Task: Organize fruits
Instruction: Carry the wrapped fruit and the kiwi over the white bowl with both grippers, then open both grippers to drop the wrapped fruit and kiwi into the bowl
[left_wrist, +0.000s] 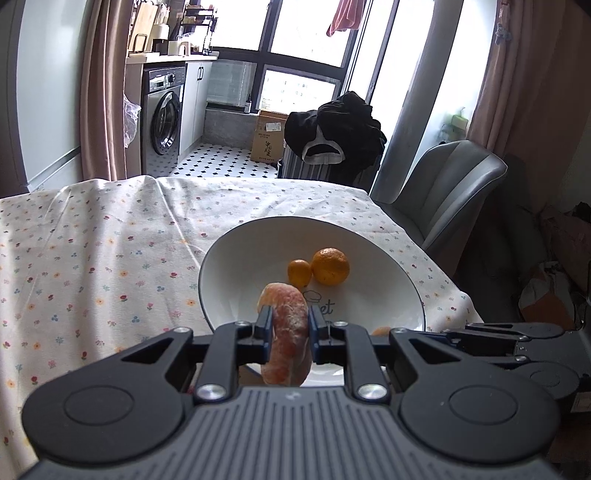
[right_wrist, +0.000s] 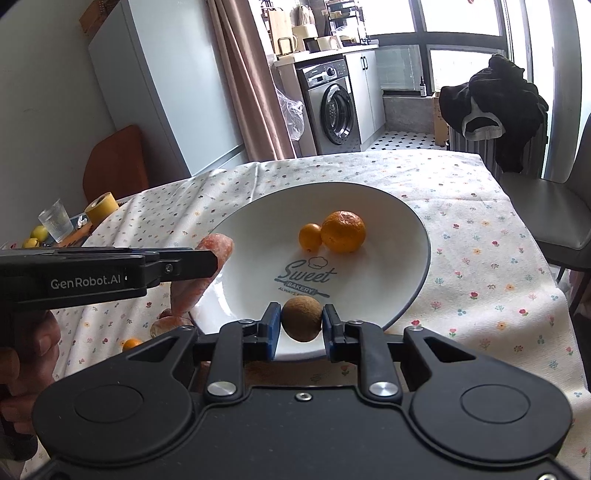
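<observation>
While both tools hang over the white plate (right_wrist: 402, 221), left gripper (left_wrist: 287, 325) jaws clamp a peeled orange segment (left_wrist: 286, 332); right gripper (right_wrist: 301, 325) jaws clamp a brown kiwi (right_wrist: 301, 319). Two oranges (right_wrist: 342, 231) lie on the plate.

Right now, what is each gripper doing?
Left gripper: shut on the peeled citrus segment.
Right gripper: shut on the kiwi.

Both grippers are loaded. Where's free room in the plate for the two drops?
The plate is mostly bare: the near half around the printed logo, and the left slope. Crowded only at the centre-back, where the small orange touches the big orange. Kiwi and peeled fruit are over the near rim.
</observation>
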